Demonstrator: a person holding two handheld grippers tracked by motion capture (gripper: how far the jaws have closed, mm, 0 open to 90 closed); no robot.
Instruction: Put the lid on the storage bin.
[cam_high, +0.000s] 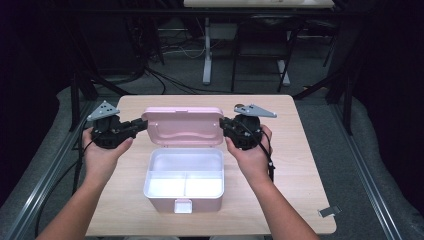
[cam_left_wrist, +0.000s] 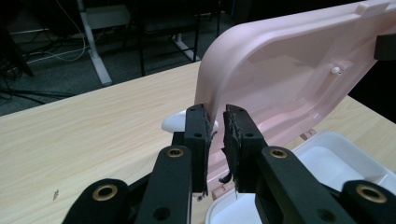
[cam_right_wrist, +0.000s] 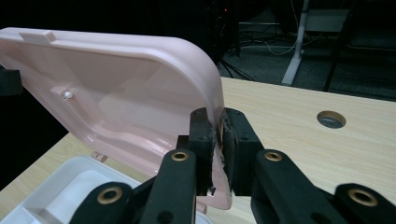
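The wooden table (cam_high: 300, 165) leaves open room toward every edge. At its middle sits the pink box (cam_high: 183, 192), light, stiff, smooth plastic. Its raised lid (cam_high: 182, 125) looks best gripped by the side rims. The right gripper (cam_right_wrist: 219, 135) is clamped there; the left gripper (cam_left_wrist: 215, 133) straddles its rim with jaws slightly apart.

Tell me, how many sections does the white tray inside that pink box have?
3: one long section along the back near the pink plastic lid, two at front, left and right.
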